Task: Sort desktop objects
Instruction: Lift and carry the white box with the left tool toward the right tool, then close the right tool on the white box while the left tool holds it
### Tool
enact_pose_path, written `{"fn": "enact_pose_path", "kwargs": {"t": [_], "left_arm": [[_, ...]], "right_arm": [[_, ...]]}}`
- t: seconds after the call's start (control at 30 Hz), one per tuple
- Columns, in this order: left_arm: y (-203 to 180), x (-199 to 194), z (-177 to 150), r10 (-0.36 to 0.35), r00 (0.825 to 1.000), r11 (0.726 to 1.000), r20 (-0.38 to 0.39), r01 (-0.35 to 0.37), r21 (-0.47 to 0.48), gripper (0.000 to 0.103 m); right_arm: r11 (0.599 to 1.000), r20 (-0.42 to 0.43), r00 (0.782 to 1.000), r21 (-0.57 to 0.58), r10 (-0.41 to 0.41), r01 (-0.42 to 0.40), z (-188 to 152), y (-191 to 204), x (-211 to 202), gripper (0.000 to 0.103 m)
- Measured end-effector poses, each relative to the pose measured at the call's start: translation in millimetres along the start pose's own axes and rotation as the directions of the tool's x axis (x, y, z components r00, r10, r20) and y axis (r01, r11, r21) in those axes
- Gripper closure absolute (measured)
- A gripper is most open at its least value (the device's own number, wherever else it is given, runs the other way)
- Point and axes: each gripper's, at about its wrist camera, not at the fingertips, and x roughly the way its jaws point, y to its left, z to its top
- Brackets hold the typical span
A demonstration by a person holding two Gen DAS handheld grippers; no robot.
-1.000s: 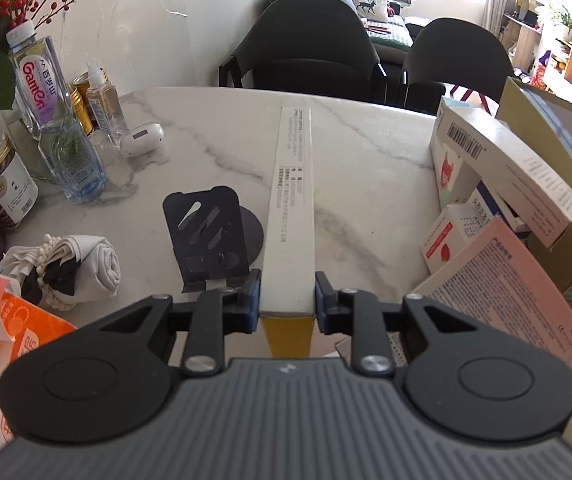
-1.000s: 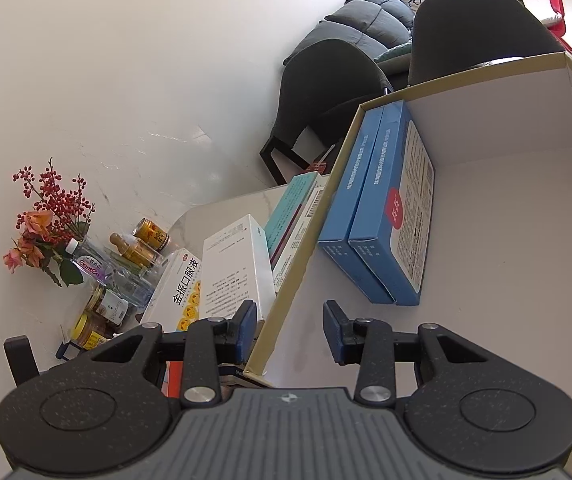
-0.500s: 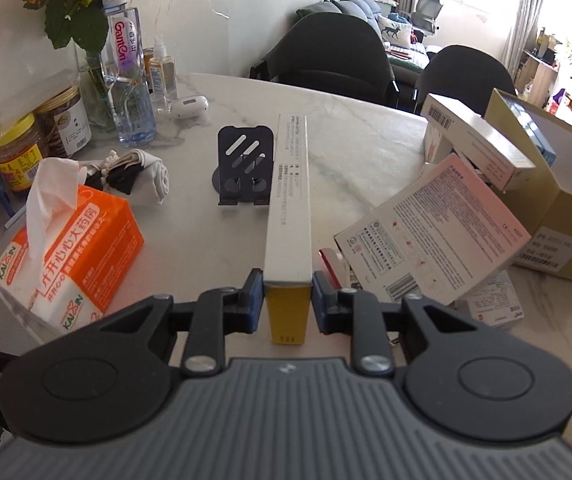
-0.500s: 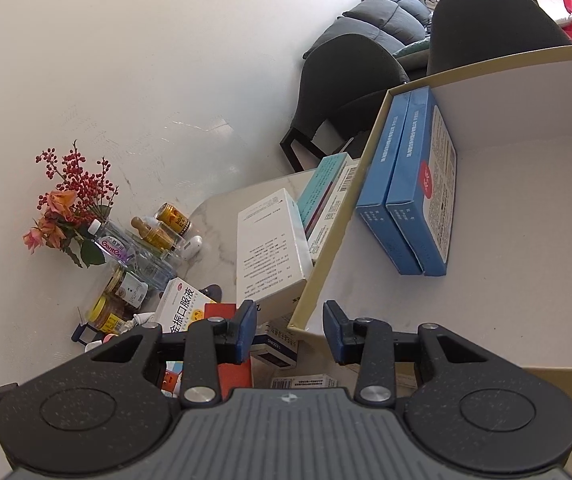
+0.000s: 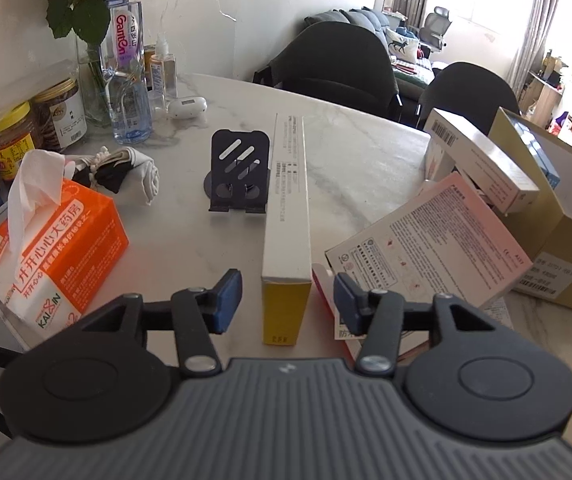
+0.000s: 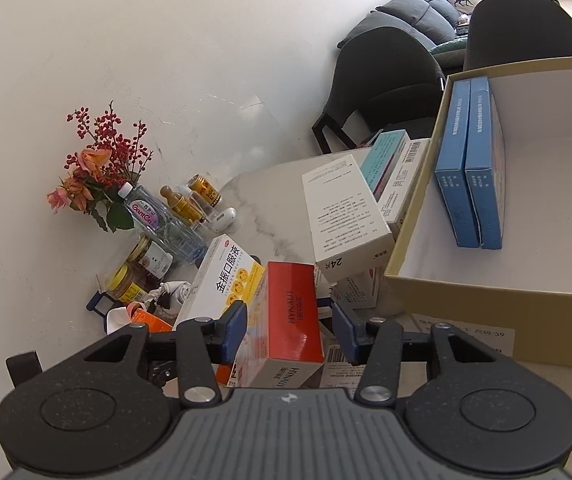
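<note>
left claw opening, pads clear of long slim white-and-yellow cardboard box lying flat on glossy marble counter. right claw opening over glossy red-orange rectangular carton, not touching.

Long box: lying on the desk, just right of phone stand.
Tissue pack: sitting left of phone stand.

A: Which labels are legible in the left view?
B: "Ganten" on the water bottle; "KAISIN" on the orange tissue pack.
A: And in the right view?
B: "HYNAUT" on the red box; "24" on the white box; "39" on the cardboard box sticker.
</note>
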Motion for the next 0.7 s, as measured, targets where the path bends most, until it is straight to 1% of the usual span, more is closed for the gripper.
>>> {"fn": "enact_pose_path", "kwargs": {"t": [0.07, 0.13, 0.17, 0.3, 0.4, 0.5, 0.63, 0.67, 0.7], "left_arm": [[-2, 3, -1, 0.014, 1.0, 1.0, 0.009, -0.014, -0.002, 0.052], [-2, 6, -4, 0.026, 1.0, 1.0, 0.014, -0.025, -0.017, 0.054], [-1, 7, -5, 0.023, 1.0, 0.999, 0.01, -0.022, -0.033, 0.055], [1, 7, -7, 0.02, 1.0, 0.998, 0.016, -0.019, -0.067, 0.055], [2, 6, -5, 0.038, 0.999, 0.996, 0.027, -0.036, -0.077, 0.055], [3, 8, -3, 0.051, 0.998, 0.995, 0.032, -0.048, -0.083, 0.055], [3, 14, -1, 0.059, 0.998, 0.996, 0.025, -0.057, -0.072, 0.055], [2, 16, 0, 0.061, 0.998, 0.996, 0.023, -0.059, -0.068, 0.057], [2, 17, 0, 0.063, 0.998, 0.996, 0.021, -0.062, -0.065, 0.062]], "right_arm": [[0.999, -0.019, 1.0, -0.027, 0.024, -0.025, 2, 18, 9, 0.046], [0.997, -0.05, 0.998, -0.066, 0.043, -0.046, 6, 42, 27, 0.043], [0.995, -0.068, 0.997, -0.086, 0.043, -0.049, 8, 53, 37, 0.041], [0.986, -0.143, 0.989, -0.158, 0.035, -0.058, 15, 93, 83, 0.041], [0.98, -0.203, 0.979, -0.196, 0.002, -0.043, 20, 117, 125, 0.041], [0.975, -0.25, 0.967, -0.223, -0.049, -0.008, 23, 131, 165, 0.041], [0.973, -0.313, 0.946, -0.23, -0.085, 0.012, 29, 139, 207, 0.041], [0.973, -0.331, 0.939, -0.229, -0.094, 0.016, 30, 139, 215, 0.041], [0.974, -0.352, 0.931, -0.225, -0.1, 0.019, 31, 138, 223, 0.041]]}}
